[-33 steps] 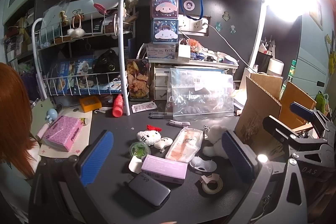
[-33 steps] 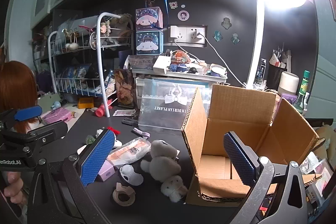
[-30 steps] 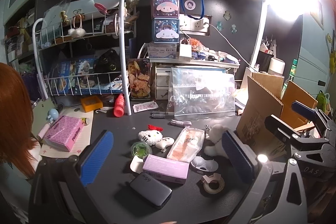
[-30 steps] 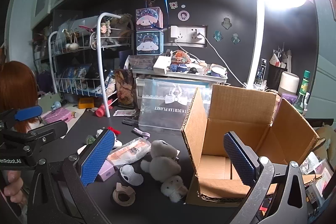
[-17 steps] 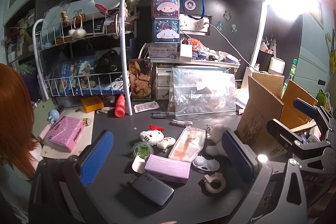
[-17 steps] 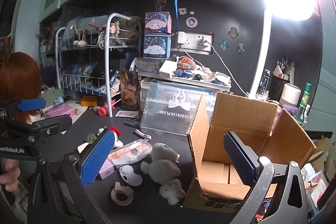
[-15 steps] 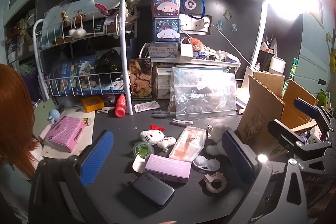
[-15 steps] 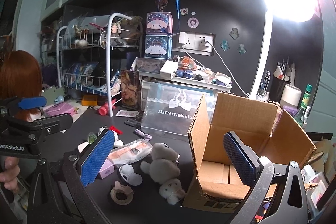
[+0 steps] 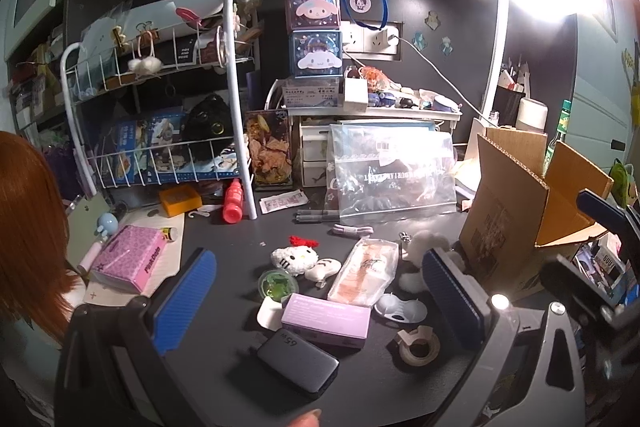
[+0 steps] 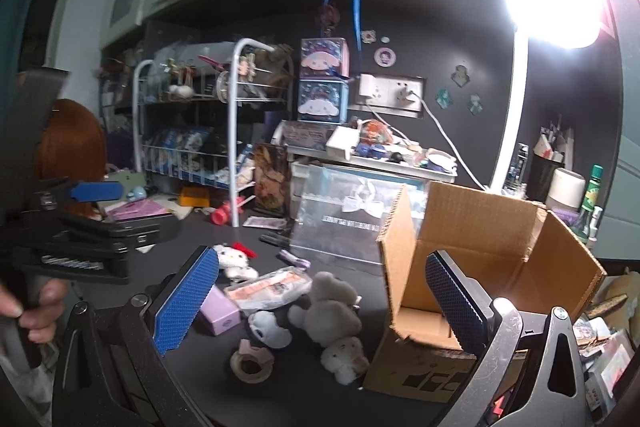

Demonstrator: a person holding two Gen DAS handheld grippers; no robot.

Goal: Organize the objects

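Left wrist view, lilac box (image 9: 326,319) between spread left hand-held gripper (image 9: 318,301) fingers

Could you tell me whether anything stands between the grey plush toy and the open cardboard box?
Nothing visible does: the grey plush toy lies right beside the cardboard box, only bare desk between. The box's raised left flap must be cleared.

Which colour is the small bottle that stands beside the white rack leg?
Red, or pinkish red. The small bottle shows best in the left wrist view.
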